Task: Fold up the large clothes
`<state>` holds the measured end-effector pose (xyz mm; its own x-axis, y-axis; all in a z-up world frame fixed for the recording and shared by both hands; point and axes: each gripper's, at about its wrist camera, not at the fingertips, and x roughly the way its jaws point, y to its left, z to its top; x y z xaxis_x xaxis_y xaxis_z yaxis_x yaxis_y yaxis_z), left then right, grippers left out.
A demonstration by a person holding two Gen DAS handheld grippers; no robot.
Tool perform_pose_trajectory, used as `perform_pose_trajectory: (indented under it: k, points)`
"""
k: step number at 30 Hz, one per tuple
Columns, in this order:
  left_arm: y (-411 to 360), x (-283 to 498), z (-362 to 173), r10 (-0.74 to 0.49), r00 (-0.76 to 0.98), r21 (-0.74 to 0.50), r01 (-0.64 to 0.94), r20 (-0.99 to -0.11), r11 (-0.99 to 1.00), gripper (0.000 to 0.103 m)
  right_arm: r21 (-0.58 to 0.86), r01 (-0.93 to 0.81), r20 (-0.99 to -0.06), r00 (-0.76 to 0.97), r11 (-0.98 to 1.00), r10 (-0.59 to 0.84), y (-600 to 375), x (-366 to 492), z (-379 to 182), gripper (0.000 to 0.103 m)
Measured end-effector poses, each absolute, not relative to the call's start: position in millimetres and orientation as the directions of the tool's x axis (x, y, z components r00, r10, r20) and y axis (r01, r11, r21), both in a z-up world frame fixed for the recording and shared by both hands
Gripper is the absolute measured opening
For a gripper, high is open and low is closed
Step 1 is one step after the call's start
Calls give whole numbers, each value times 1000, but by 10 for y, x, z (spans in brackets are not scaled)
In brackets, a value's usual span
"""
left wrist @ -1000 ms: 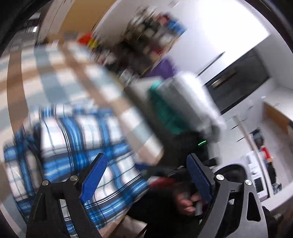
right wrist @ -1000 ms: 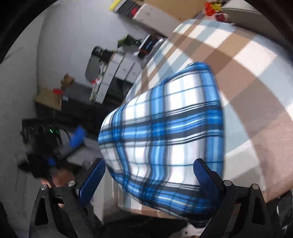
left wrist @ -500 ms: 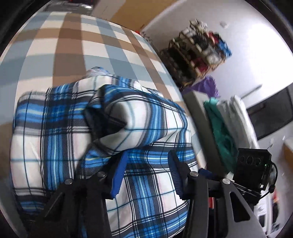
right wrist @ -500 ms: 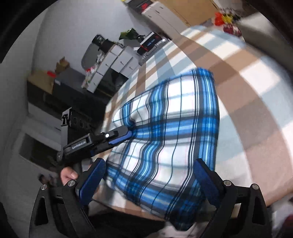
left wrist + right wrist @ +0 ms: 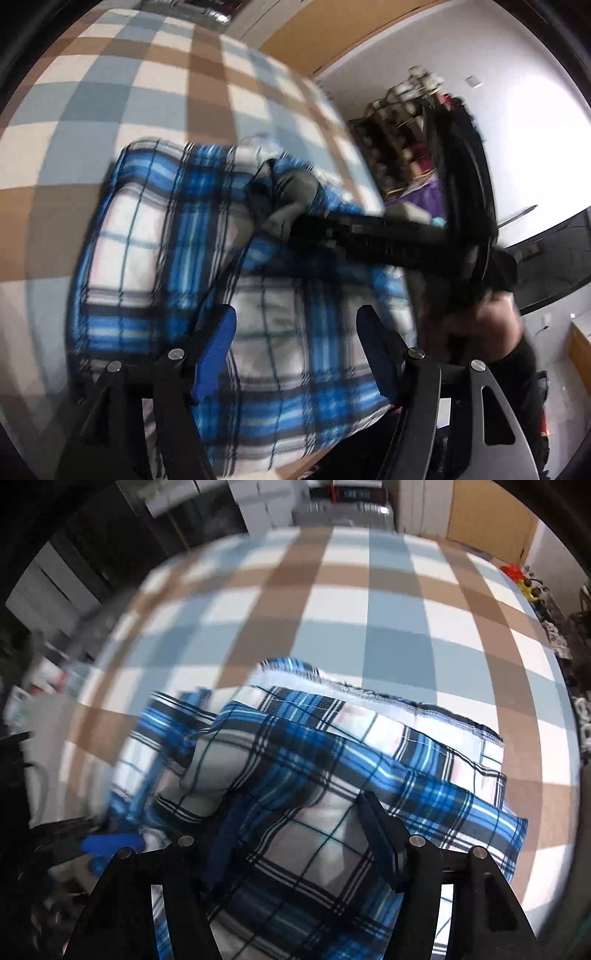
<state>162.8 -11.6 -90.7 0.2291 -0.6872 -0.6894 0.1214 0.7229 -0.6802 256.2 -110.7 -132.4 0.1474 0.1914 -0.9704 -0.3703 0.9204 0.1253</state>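
A blue, white and black plaid garment (image 5: 177, 258) lies folded in a thick bundle on a checked brown, blue and white surface (image 5: 110, 92). It also fills the lower half of the right wrist view (image 5: 332, 775). My left gripper (image 5: 295, 354) is open just above the garment's near part. My right gripper (image 5: 299, 838) has a raised fold of the garment between its fingers, jaws partly apart. In the left wrist view the right gripper's black body (image 5: 388, 240) reaches across the garment from the right. The left gripper's blue pad (image 5: 110, 843) shows at the right wrist view's lower left.
The checked surface extends far beyond the garment (image 5: 369, 609). A cluttered shelf (image 5: 402, 140) and purple item stand against the white wall on the right. White cabinets (image 5: 266, 502) stand past the far edge. Red and yellow small items (image 5: 521, 578) lie at the far right edge.
My left gripper has opened and let go of the garment. My right gripper has swung in over the garment and a fold now sits between its fingers. Both views are motion blurred.
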Motion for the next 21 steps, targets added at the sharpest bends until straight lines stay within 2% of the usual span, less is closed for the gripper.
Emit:
perform_pose_trajectory:
  k: [4, 5, 6, 9, 11, 14, 16, 18, 19, 20, 21]
  points:
    - [-152, 1486, -633, -735, 241, -702, 219, -634, 677, 63, 70, -359, -979, 156, 931, 133, -993, 2597, -1357, 64]
    - [-189, 1450, -618, -735, 235, -695, 239, -636, 678, 67, 69, -364, -979, 157, 929, 134, -995, 2601, -1340, 64]
    - [-257, 1406, -644, -719, 222, -671, 259, -659, 695, 72, 81, -367, -977, 156, 927, 147, -1012, 2609, -1311, 64]
    - [-424, 1388, -912, -618, 165, -573, 250, -769, 780, 72, 189, -320, -948, 188, 928, 258, -1298, 2559, -1052, 64]
    - [-475, 1398, -1029, -591, 142, -548, 253, -794, 797, 72, 239, -293, -929, 207, 926, 306, -1483, 2439, -891, 65]
    - [-449, 1433, -920, -583, 161, -543, 235, -796, 806, 72, 289, -294, -910, 212, 911, 357, -1717, 2115, -753, 65]
    - [-320, 1458, -755, -628, 214, -589, 224, -748, 777, 72, 315, -299, -895, 222, 901, 386, -1815, 1901, -712, 65]
    - [-121, 1477, -590, -606, 324, -574, 197, -727, 795, 73, 355, -267, -865, 269, 896, 423, -1968, 1679, -705, 66]
    - [23, 1521, -531, -562, 397, -548, 160, -726, 821, 76, 389, -239, -841, 302, 890, 449, -2058, 1590, -718, 68]
    - [122, 1556, -534, -532, 430, -537, 122, -729, 835, 87, 414, -214, -824, 324, 885, 464, -2120, 1543, -735, 69]
    - [245, 1636, -589, -514, 451, -549, 62, -730, 834, 89, 436, -185, -808, 350, 881, 473, -2187, 1495, -772, 69]
